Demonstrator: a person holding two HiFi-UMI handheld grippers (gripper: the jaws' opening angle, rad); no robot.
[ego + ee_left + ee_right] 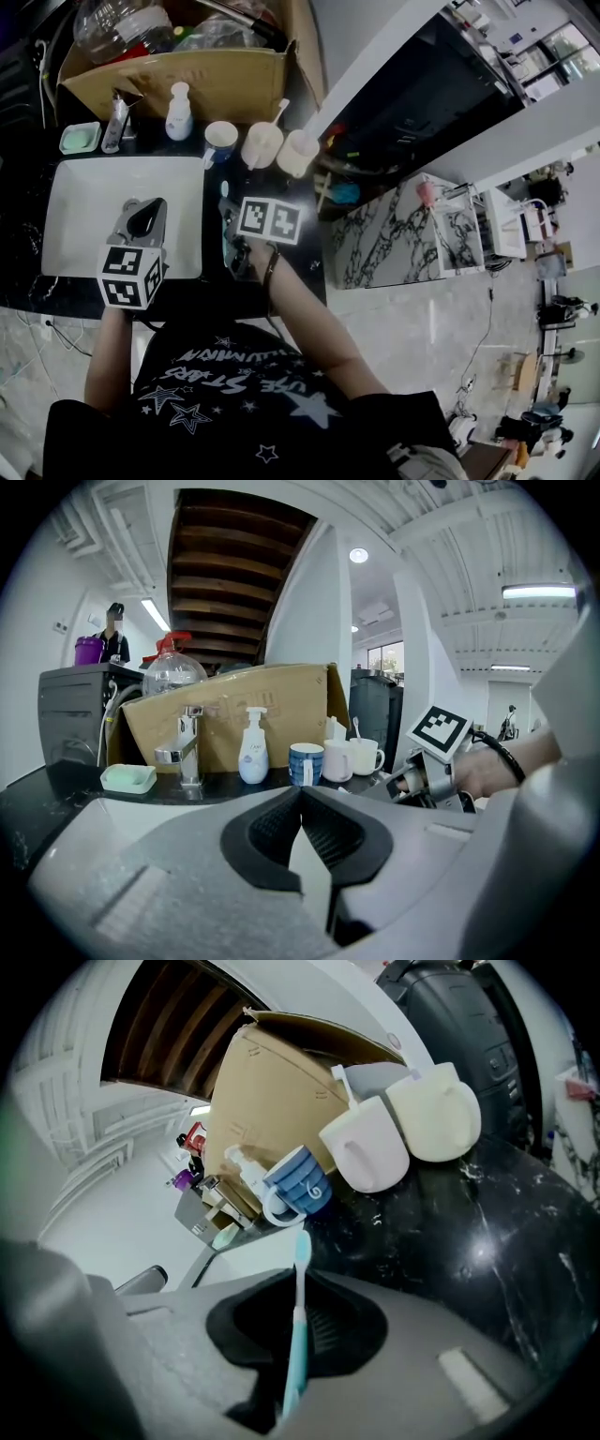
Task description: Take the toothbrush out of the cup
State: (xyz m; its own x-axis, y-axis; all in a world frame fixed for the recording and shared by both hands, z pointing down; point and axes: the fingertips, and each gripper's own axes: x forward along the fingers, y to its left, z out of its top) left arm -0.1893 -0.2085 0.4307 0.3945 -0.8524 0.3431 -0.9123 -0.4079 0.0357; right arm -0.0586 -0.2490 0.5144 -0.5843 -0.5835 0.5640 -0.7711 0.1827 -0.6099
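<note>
While the right gripper [300, 1275] clamps a toothbrush [297, 1337] before the blue cup [298, 1183], the left gripper [300, 794] is closed, empty; beside that cup, a cream cup [367, 1155] holds a white brush [343, 1084].

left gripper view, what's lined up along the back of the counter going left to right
green soap dish -> faucet -> pump bottle -> blue striped mug -> cream cup -> white mug
</note>
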